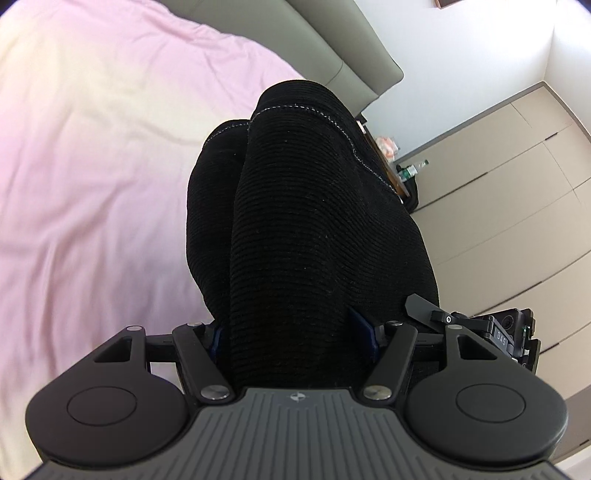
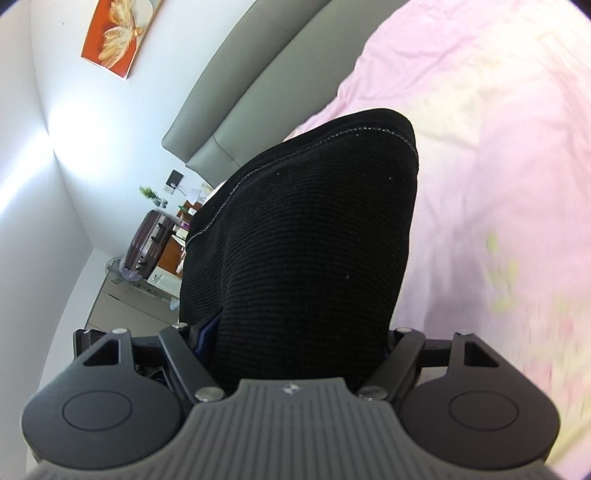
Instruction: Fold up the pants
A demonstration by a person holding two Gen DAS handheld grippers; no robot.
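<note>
Pants [image 1: 306, 221]: black, fine horizontal ribbed weave, pale dotted stitching along the hem; same black rib and pale stitch line in the right wrist view [image 2: 306, 240].
Bed sheet [image 1: 92, 147]: pale pink, washing to cream-white where light falls; in the right wrist view [image 2: 498, 129] pink with blurred yellow-green flecks.
Headboard [image 1: 332, 40]: grey-green, plain.
Left gripper [image 1: 295, 332]: black arms, grey ribbed body, blue pads.
Right gripper [image 2: 295, 343]: black arms, grey ribbed body, a blue pad.
Wardrobe [image 1: 498, 177] beside the headboard: beige panels.
Picture [image 2: 114, 33] above the headboard: orange ground, cream feathery motif.
Suitcase [image 2: 147, 243] below the picture: dark maroon.
Walls [image 2: 44, 147]: white.
</note>
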